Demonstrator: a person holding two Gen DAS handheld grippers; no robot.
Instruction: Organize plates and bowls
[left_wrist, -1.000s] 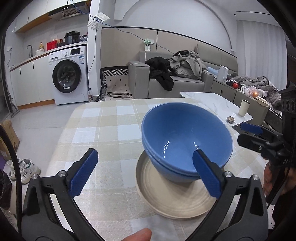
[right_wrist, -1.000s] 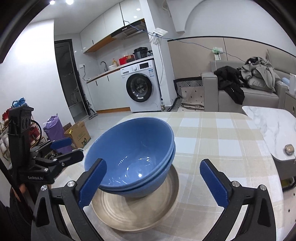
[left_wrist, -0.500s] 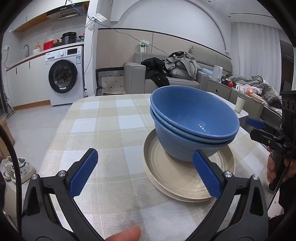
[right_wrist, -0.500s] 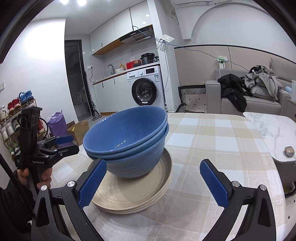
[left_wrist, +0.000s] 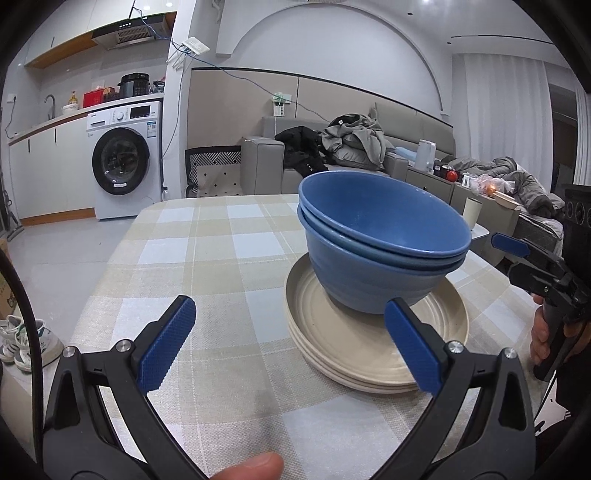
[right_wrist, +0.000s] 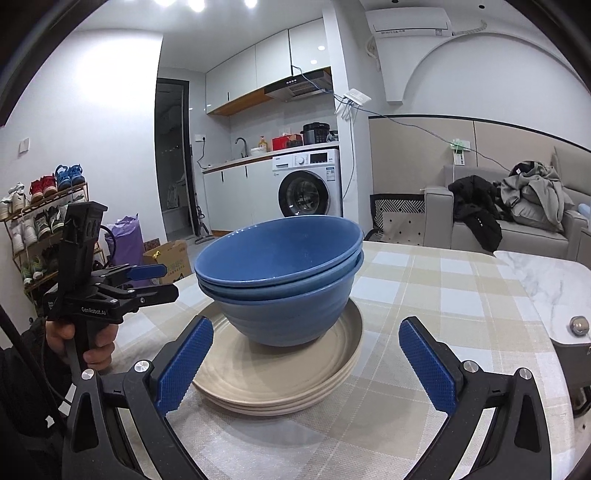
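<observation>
blue bowls (left_wrist: 380, 251) nested on plate stack (right_wrist: 280, 376); both grippers' fingers apart.

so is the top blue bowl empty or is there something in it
Empty. The top blue bowl sits upright, nested in a second blue bowl on the stack of plates; both views show only bare glaze inside.

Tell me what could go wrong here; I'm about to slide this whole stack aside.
The nested blue bowls sit off-centre on the beige plates and lean slightly, so a push might tip or slide them. Both the left gripper and right gripper are open, holding nothing, so nothing steadies the stack.
</observation>
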